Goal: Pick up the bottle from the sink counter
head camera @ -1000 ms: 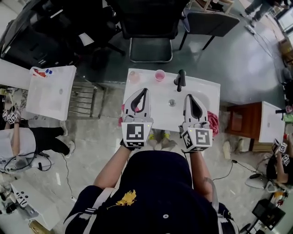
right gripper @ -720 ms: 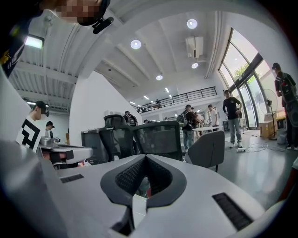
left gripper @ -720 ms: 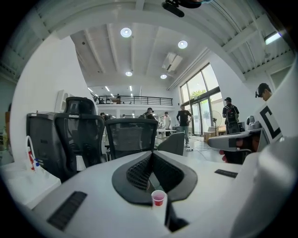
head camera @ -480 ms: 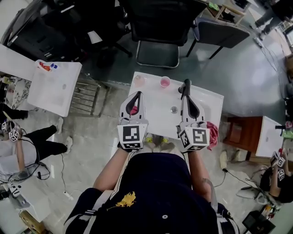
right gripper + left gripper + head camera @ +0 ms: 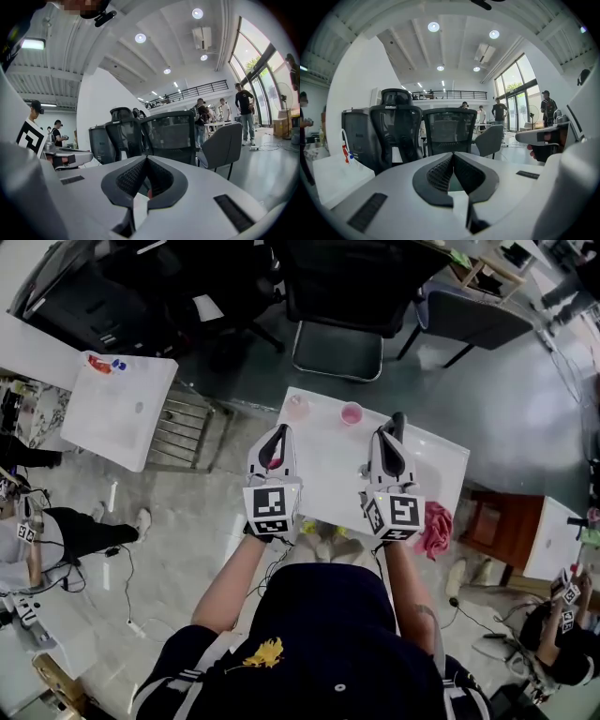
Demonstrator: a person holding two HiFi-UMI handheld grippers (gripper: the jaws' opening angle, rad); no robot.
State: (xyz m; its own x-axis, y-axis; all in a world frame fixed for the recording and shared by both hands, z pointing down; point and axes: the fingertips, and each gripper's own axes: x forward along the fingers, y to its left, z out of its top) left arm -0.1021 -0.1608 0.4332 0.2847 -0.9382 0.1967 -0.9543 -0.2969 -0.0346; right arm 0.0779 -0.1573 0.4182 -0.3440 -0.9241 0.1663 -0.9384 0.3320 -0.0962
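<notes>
In the head view a white sink counter point(image 5: 328, 486) lies below my two grippers. Two small round containers stand at its back edge, a pale clear one point(image 5: 297, 407) and a pink one point(image 5: 352, 413); I cannot tell which is the bottle. My left gripper point(image 5: 277, 433) hangs over the counter's left edge, its jaws shut with nothing between them point(image 5: 453, 155). My right gripper point(image 5: 388, 433), also shut and empty point(image 5: 146, 159), hovers over the basin beside the black faucet point(image 5: 398, 422). Both gripper views look level across the room, above the counter.
A pink cloth point(image 5: 436, 527) hangs at the counter's right side. A black office chair point(image 5: 342, 296) stands behind the sink, a grey chair point(image 5: 473, 320) to its right. A white table point(image 5: 122, 409) and a metal rack point(image 5: 183, 432) are at the left. People stand around the room.
The sink counter has drifted right and down in the head view and looks turned. Both grippers stay side by side and shut; the left one now sits over the counter's left edge.
</notes>
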